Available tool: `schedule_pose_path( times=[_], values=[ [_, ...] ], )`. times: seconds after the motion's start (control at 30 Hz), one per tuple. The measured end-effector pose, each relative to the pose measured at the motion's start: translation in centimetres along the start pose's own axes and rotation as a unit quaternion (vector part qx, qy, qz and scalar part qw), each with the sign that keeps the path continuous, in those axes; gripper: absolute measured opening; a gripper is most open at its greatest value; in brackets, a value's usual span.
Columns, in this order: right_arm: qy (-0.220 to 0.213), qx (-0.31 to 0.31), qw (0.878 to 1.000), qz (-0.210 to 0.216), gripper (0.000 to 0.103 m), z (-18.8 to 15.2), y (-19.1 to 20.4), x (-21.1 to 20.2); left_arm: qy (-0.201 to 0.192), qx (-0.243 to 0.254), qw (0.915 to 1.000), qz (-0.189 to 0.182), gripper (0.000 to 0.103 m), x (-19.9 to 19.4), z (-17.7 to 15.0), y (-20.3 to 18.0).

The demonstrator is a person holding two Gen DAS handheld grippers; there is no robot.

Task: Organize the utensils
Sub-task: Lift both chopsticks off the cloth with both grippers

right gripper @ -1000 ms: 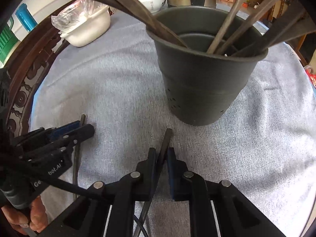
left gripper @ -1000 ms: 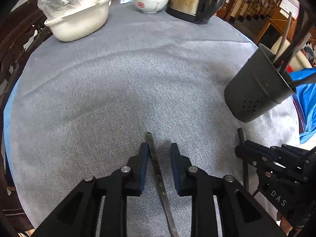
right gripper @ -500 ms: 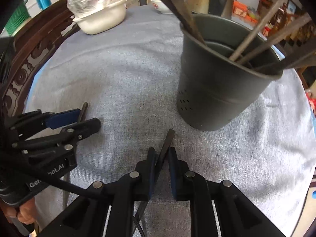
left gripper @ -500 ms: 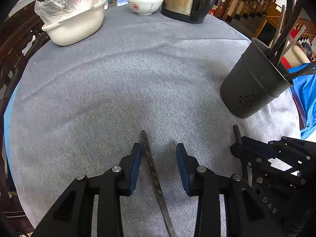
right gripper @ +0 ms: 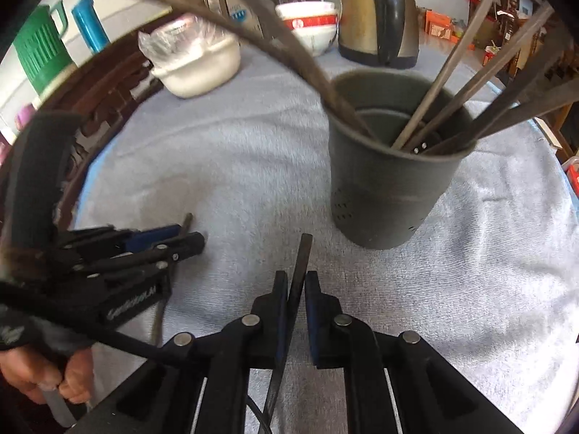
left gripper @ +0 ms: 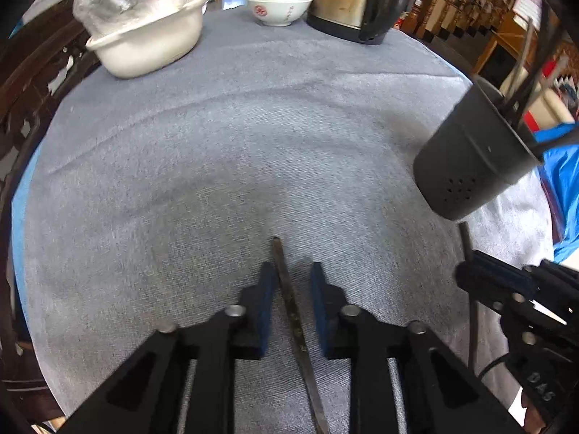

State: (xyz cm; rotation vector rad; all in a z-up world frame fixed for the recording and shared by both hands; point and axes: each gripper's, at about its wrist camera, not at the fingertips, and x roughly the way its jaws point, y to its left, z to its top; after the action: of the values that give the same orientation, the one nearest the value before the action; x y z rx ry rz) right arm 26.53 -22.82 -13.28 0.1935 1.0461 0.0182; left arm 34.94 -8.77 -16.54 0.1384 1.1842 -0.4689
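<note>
The left tool (left gripper: 289,282) is closing around a chopstick (left gripper: 294,314) that lies on the counter (left gripper: 217,166) along its pointing line. The right tool (right gripper: 296,289), nearly shut, pinches a second chopstick (right gripper: 302,256) aimed forward at the holder (right gripper: 391,195) (just ahead, slightly right), so it looks the nearer one.

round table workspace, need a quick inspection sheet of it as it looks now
surface: grey woven tablecloth, slightly creased
job's things: dark grey perforated utensil holder upright, sticks inside; dark thin left chopstick and dark thin right chopstick outside it
clutter: white tub with plastic bag, stacked red-and-white bowls, steel kettle
grippers: left gripper closing around left chopstick; right gripper shut on right chopstick
cables: black cable beside right gripper
surroundings: carved wooden chair, green jug
</note>
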Motion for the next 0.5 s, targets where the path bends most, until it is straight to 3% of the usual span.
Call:
schedule_pose_path(
  times=[0.33, 0.43, 0.5],
  values=[
    [-0.04, 0.02, 0.998, 0.035, 0.01, -0.6, -1.4, -4.1, -0.016, -0.065, 0.9943, -0.084, 0.007, -3.7, 0.5, 3.0],
    [-0.047, 0.021, 0.998, 0.04, 0.01, -0.9, -1.7, -4.9, -0.019, -0.06, 0.9955, -0.07, 0.007, -4.6, 0.7, 3.2],
    [-0.048, 0.026, 0.998, 0.04, 0.01, -0.8, -1.8, -4.9, 0.001, -0.078, 0.9934, -0.084, 0.008, -4.1, 0.9, 3.6]
  ],
)
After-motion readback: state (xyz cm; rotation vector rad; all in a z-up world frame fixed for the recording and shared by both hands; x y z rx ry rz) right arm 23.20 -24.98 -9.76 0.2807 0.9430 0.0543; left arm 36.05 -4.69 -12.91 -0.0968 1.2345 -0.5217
